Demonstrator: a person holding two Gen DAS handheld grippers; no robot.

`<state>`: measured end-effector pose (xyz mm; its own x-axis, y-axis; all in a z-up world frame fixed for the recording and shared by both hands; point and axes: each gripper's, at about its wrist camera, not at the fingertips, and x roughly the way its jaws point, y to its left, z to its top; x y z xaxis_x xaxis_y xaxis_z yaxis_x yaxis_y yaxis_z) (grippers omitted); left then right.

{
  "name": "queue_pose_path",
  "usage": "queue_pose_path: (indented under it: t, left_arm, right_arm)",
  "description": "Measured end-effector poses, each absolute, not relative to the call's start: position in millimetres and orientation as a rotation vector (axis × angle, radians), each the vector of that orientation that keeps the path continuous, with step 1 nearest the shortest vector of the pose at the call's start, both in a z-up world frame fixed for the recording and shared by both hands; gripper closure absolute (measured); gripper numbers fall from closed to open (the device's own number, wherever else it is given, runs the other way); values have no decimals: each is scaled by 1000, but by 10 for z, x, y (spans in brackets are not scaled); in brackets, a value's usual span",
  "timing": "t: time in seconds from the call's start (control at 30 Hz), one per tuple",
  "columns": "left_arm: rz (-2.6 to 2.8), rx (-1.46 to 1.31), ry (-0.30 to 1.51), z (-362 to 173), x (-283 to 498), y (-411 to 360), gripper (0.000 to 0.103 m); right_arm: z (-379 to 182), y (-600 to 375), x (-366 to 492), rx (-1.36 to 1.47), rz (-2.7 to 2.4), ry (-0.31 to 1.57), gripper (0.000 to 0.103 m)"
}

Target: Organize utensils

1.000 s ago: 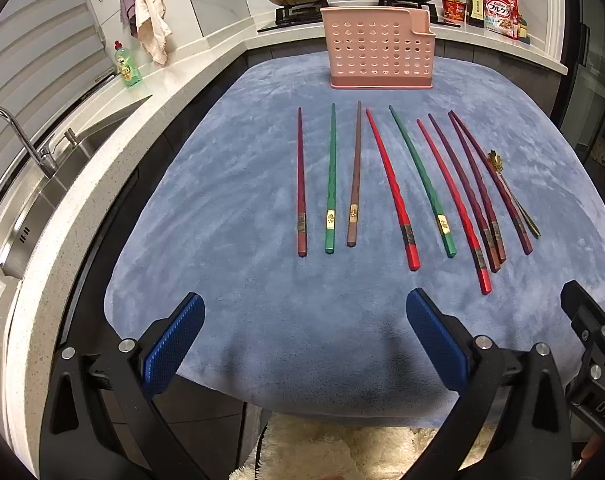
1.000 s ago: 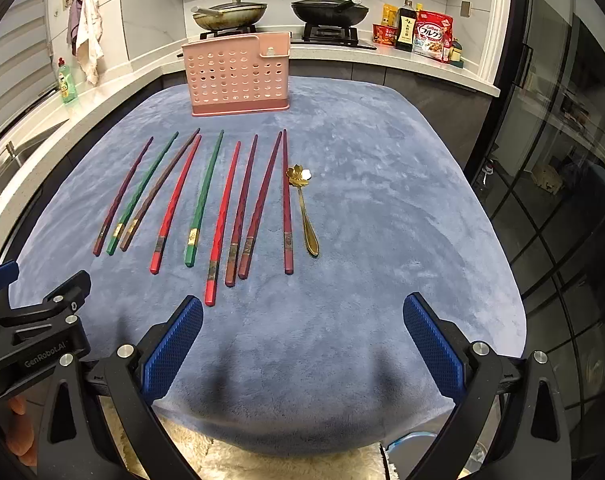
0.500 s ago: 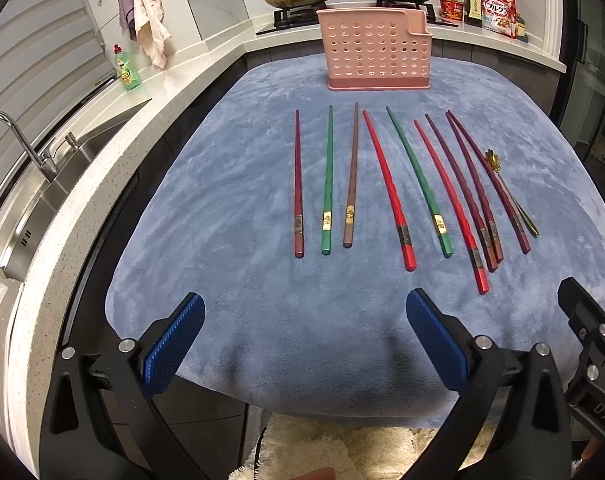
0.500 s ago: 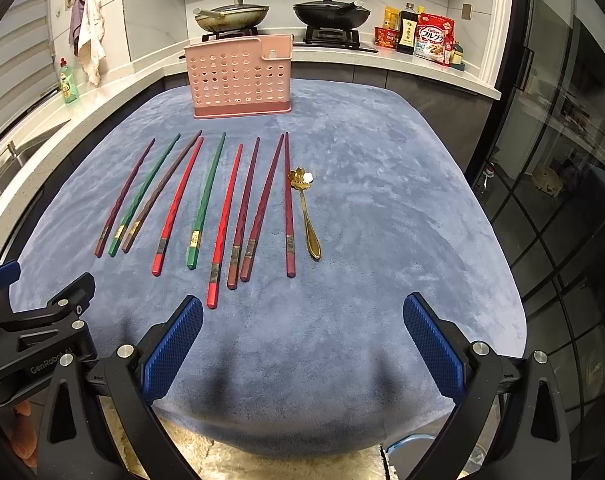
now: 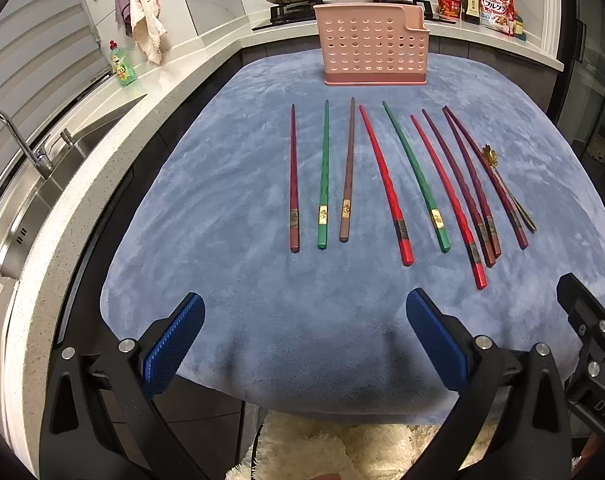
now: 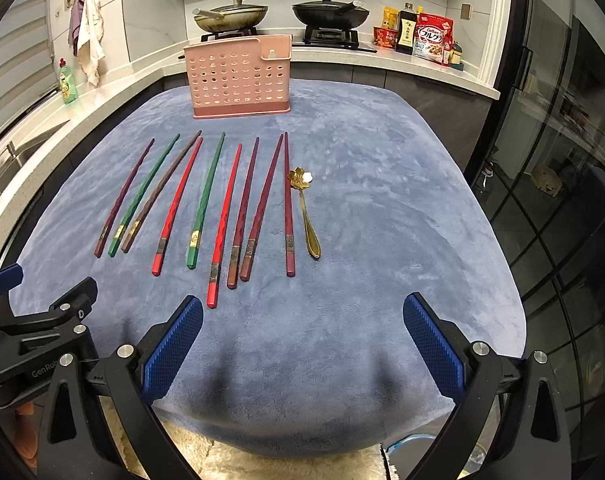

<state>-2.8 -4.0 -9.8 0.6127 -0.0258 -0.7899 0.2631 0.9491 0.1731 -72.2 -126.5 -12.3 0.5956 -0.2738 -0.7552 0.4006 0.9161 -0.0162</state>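
Several chopsticks, red (image 5: 385, 181), green (image 5: 323, 179), brown (image 5: 347, 171) and dark maroon (image 5: 294, 178), lie side by side on a blue cloth (image 5: 242, 184). They also show in the right wrist view (image 6: 223, 224). A gold spoon (image 6: 305, 212) with a flower-shaped end lies to their right. A pink perforated utensil holder (image 5: 373, 49) (image 6: 238, 76) stands upright behind them. My left gripper (image 5: 302, 340) and right gripper (image 6: 302, 340) are both open and empty, near the cloth's front edge.
A sink with a tap (image 5: 26, 148) and a green soap bottle (image 5: 122, 65) are on the counter at left. Two pans (image 6: 329, 10) sit on the stove behind the holder. Food packets (image 6: 432, 38) stand at the back right. A glass door (image 6: 562, 160) is at right.
Both grippers have shifted slightly, so the chopsticks and holder sit a little lower in the right wrist view. Nothing on the cloth has moved.
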Motion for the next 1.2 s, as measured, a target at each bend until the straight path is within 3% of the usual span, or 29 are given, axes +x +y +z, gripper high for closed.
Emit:
queue_pose_path:
  t: [1.2]
  left_arm:
    - [-157,274,916,-117,4,-8,7]
  right_arm:
    - [-124,-1254,-716,159,-395,850,7]
